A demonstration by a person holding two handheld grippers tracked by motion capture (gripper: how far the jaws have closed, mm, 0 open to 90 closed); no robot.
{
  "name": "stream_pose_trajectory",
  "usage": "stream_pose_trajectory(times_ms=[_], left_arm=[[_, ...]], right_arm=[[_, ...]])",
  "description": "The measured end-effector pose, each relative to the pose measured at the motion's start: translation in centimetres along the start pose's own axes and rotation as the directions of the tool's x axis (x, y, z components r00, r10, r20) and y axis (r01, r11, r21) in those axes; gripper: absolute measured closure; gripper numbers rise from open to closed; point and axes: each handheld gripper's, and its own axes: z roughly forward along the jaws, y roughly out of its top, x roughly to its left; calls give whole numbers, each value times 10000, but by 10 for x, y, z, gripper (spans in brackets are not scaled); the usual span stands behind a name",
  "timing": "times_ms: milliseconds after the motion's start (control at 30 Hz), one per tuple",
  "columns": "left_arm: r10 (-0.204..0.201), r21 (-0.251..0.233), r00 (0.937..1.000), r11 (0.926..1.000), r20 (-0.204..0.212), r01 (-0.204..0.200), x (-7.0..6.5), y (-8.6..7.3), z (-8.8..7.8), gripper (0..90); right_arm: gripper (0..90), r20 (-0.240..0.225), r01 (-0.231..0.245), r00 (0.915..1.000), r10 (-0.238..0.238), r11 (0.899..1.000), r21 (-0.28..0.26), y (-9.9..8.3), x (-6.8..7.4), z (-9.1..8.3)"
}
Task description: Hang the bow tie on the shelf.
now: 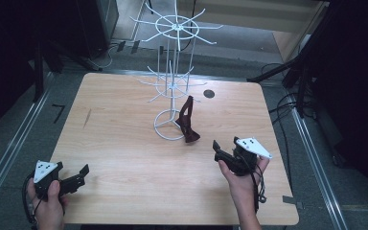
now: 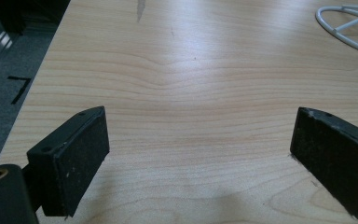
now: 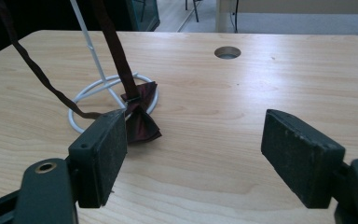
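The left gripper (image 1: 79,173) rests at the near left table (image 1: 124,158) edge, jaws spread and empty, while the dark red bow tie (image 1: 188,125) hangs by its strap from the white wire rack (image 1: 171,86), its bow touching the tabletop beside the base ring. To its right, the right gripper (image 1: 218,149), jaws also wide apart with nothing between them, should probably approach low and square to the bow before closing. Which hook carries the strap is hard to make out

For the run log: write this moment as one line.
left gripper: open, nothing between jaws | right gripper: open, nothing held | bow tie: strap hung on white rack, bow on table
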Motion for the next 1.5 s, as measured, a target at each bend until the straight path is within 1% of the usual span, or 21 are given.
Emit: stream_pose_trajectory(times_ms=[33, 267, 333, 467, 600, 900, 1000, 1300, 1367, 1500], left_arm=[[5, -5, 10000, 10000, 0, -5, 0, 0, 0, 49], [93, 22, 10000, 10000, -14, -93, 0, 0, 0, 48], [110, 20, 9999, 9999, -11, -110, 0, 0, 0, 49], [148, -16, 9999, 9999, -58, -148, -1, 0, 0, 49], [213, -10, 9997, 9998, -87, -213, -3, 0, 0, 49], [322, -40, 9994, 9995, -150, -322, -4, 0, 0, 49], [318, -27, 9994, 9995, -155, -318, -4, 0, 0, 50], [355, -52, 9993, 9994, -143, -356, -4, -1, 0, 56], [356, -59, 9993, 9993, -145, -356, -4, -1, 0, 56], [352, -84, 9993, 9993, -147, -353, -5, -1, 0, 56]], right_arm=[[231, 13, -49, 10000, 49, 10000, 6, -1, -2, -1], [198, 16, 64, 10000, -64, 9999, -95, -5, -16, -13], [186, -21, 27, 10000, -27, 9999, -116, -7, -20, -17], [159, -71, 10, 10000, -11, 10000, -87, -13, -29, -23], [155, -32, -92, 10000, 92, 9999, -56, -19, -38, -29], [151, 202, -353, 9992, 350, 9993, 115, -36, -61, -38], [142, 312, -338, 9990, 335, 9994, 106, -40, -69, -41], [141, 525, -509, 9974, 497, 9985, 209, -52, -87, -50], [141, 635, -570, 9965, 549, 9979, 322, -56, -92, -53], [141, 847, -762, 9937, 730, 9965, 345, -61, -101, -57]])
